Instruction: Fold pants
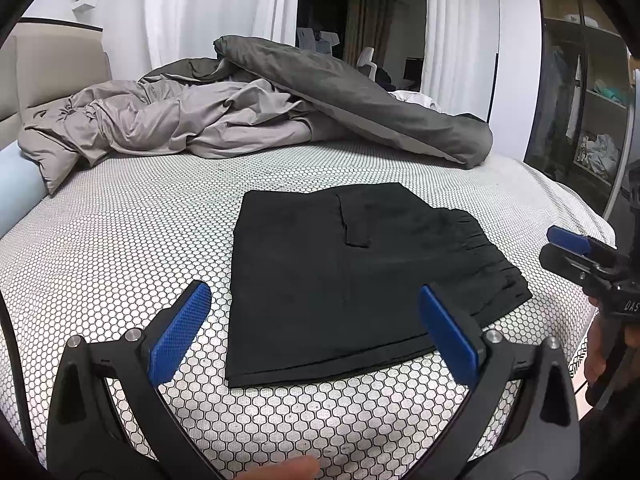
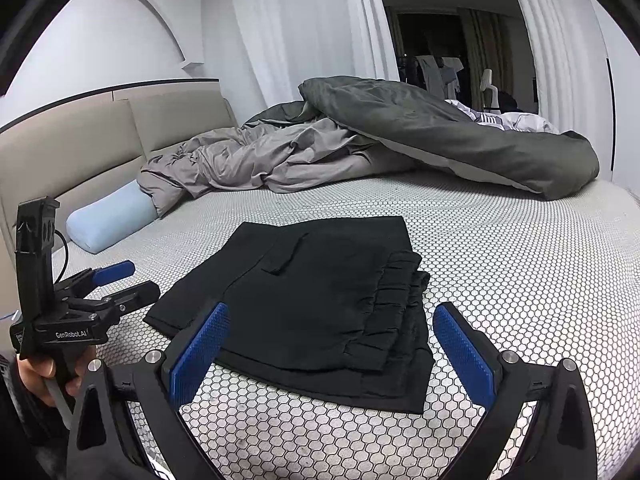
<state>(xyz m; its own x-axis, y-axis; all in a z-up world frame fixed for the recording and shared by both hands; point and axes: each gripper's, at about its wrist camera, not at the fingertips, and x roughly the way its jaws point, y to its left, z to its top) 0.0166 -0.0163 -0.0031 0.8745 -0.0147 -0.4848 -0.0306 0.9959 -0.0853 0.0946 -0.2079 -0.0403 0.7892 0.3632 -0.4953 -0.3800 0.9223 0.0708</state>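
Black pants (image 1: 348, 280) lie folded into a flat rectangle on the honeycomb-patterned mattress (image 1: 120, 240); they also show in the right wrist view (image 2: 320, 300), with the gathered waistband stacked on the right. My left gripper (image 1: 316, 320) is open and empty, held just above the near edge of the pants. My right gripper (image 2: 332, 340) is open and empty over the near right corner. Each gripper shows in the other's view, the right one (image 1: 568, 246) at the right edge and the left one (image 2: 120, 280) at the left; neither touches the pants.
A crumpled grey duvet (image 1: 240, 112) is heaped across the far side of the bed. A light blue bolster (image 2: 112, 220) lies by the beige headboard (image 2: 80, 140). White curtains and a dark doorway stand behind. A wardrobe with glass doors (image 1: 580, 100) stands at the right.
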